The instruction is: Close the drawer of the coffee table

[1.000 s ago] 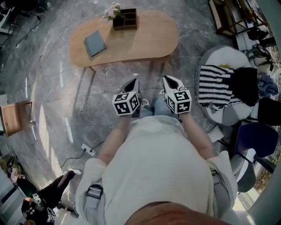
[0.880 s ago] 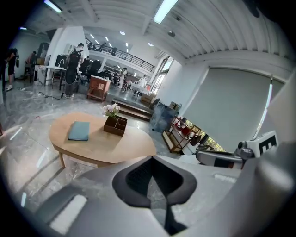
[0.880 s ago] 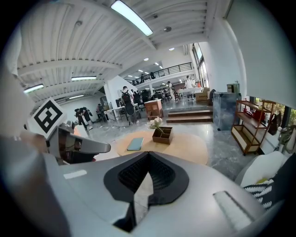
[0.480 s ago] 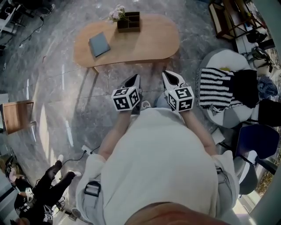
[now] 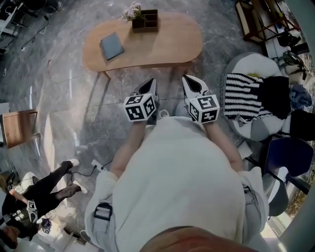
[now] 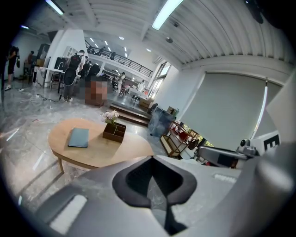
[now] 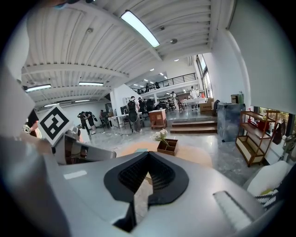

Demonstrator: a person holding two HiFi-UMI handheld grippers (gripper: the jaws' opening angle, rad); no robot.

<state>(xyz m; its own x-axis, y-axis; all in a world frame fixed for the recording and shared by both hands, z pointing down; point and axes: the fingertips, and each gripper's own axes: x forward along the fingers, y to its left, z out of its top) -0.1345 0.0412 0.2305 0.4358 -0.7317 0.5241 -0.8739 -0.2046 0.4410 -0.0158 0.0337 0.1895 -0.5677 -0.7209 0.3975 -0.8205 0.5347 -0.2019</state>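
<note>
Grey marbled floor (image 5: 98, 113) is spreading across an open hall, and the oval wooden coffee table (image 5: 157, 47) is standing on it just ahead of the person, apart from both tongs. Its drawer is not showing in any view, since the tabletop is covering whatever sits beneath it. A grey-blue book (image 5: 111, 46) is lying flat on the left part of the tabletop. A dark wooden compartment box (image 5: 145, 20) with pale flowers (image 5: 132, 11) is sitting at the far edge.

The left gripper (image 5: 152, 81) and the right gripper (image 5: 185, 78) are pointing side by side toward the table. Each is keeping its jaws pressed together on nothing; in both gripper views the dark pads are meeting.

The only print showing is the black-and-white square patterns on the marker cubes (image 5: 140, 107), and they are carrying no letters.

At the right a black-and-white striped cloth (image 5: 241, 96) is draping over a pale round seat (image 5: 256, 64), with dark clothing covering part of it. A wooden rack (image 5: 253, 22) is running off the upper right edge. A person in black (image 5: 44, 194) is crouching at the lower left, partly out of frame. The wearer's pale shirt (image 5: 177, 187) is hiding the floor beneath the arms.
</note>
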